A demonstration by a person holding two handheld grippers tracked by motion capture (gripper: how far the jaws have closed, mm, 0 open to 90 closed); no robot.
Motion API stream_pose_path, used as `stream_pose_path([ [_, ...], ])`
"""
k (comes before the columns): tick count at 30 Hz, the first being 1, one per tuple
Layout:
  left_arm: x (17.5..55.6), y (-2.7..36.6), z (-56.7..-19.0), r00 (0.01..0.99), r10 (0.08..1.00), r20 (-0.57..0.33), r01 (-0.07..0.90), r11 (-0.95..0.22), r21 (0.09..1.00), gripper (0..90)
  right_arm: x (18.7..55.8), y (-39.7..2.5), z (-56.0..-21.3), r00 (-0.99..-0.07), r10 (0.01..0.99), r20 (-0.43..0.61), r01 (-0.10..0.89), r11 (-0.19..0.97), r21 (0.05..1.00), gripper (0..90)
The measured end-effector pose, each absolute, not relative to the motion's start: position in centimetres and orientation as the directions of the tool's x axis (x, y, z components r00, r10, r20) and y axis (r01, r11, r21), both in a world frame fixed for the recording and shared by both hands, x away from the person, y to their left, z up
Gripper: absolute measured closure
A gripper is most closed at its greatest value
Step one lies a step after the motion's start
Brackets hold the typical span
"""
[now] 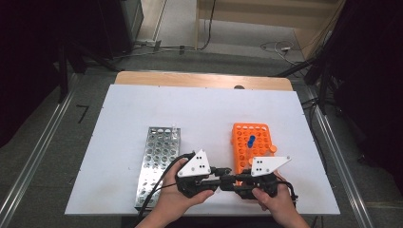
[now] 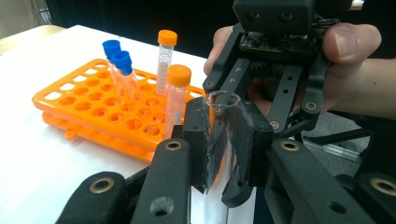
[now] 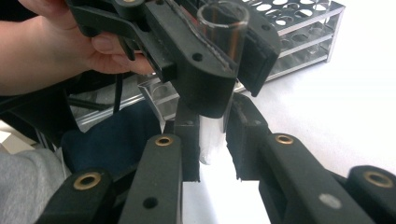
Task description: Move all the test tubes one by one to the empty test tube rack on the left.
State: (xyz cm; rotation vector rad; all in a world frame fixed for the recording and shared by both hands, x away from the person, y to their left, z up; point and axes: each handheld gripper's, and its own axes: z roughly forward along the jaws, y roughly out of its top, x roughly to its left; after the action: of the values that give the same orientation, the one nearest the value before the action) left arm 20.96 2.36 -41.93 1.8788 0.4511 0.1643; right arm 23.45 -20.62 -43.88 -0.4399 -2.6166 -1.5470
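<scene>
A clear uncapped tube [image 2: 223, 126] stands upright between the jaws of my left gripper [image 2: 223, 144], which is shut on it near its open top [image 3: 222, 23]. My right gripper [image 3: 213, 140] faces it tip to tip, its jaws closed in on the tube's tapered lower end. In the high view the left gripper [image 1: 219, 183] and right gripper [image 1: 229, 183] meet near the table's front edge, between the two racks. The orange rack [image 2: 70, 100] holds two blue-capped tubes [image 2: 122, 63] and two orange-capped tubes [image 2: 177, 77].
A metal rack [image 1: 157, 156] with several open holes lies left of the grippers, also seen behind the left gripper [image 3: 299, 37]. The orange rack [image 1: 240, 137] sits to the right on the white table sheet [image 1: 119, 123]. A hand holds each gripper.
</scene>
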Motion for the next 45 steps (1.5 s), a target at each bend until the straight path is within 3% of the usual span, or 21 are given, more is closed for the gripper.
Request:
stream_pose_path([
  [8, 21.3, 3.7, -41.4, 0.898, 0.427, -0.107, 0.232, -0.254, 0.939, 76.3, 23.5, -21.5, -43.4, -0.952, 0.217, 0.217, 0.291, 0.419, 0.86, 33.0],
  [19, 22.1, 6.1, -40.6, 0.862, 0.496, -0.105, 0.238, -0.212, 0.948, 76.3, 23.5, -23.7, -41.8, -0.951, 0.227, 0.211, 0.281, 0.346, 0.895, 2.2],
  [45, 26.1, 11.5, -39.1, 0.747, 0.659, -0.09, 0.234, -0.134, 0.963, 76.3, 25.2, -30.4, -40.7, -0.897, 0.407, 0.173, 0.284, 0.229, 0.931, 0.0],
])
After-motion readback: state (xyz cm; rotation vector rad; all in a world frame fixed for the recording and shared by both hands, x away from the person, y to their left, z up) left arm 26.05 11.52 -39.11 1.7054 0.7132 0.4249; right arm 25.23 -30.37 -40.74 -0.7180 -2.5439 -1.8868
